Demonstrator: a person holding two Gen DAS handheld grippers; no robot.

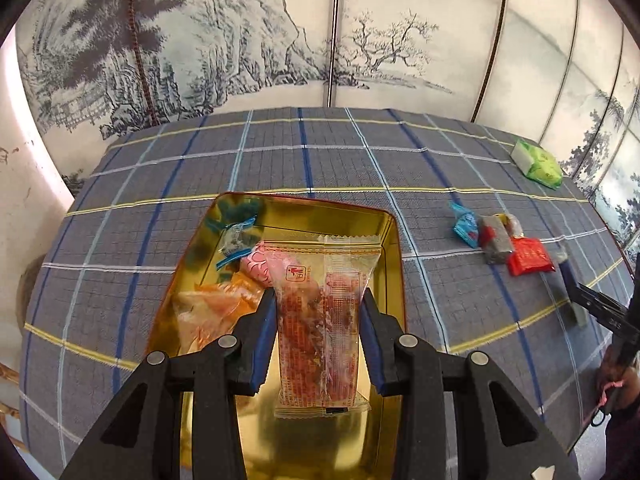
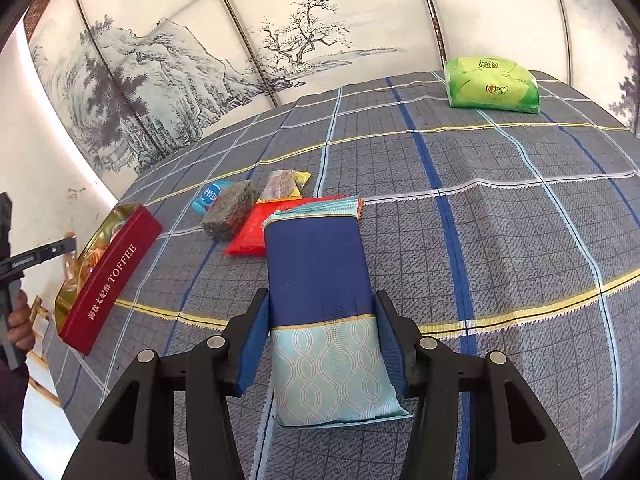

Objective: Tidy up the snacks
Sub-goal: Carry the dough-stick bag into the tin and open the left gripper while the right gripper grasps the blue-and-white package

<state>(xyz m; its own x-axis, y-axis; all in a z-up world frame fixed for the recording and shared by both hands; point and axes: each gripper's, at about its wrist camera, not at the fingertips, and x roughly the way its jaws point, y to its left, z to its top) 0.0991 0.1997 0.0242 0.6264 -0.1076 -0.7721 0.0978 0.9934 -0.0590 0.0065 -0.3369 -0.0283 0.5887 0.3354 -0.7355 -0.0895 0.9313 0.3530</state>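
My left gripper is shut on a clear packet with red print and holds it over the gold inside of an open tin. In the tin lie a blue-twist candy, a pink candy and an orange packet. My right gripper is shut on a long dark blue and pale teal packet, just above the checked cloth. Beyond it lie a red packet, a grey-brown block, a small blue packet and a yellow-edged packet.
The tin's red side reads TOFFEE and sits at the table's left edge. A green tissue pack lies at the far right corner. A painted folding screen stands behind the table. A hand holds the left tool.
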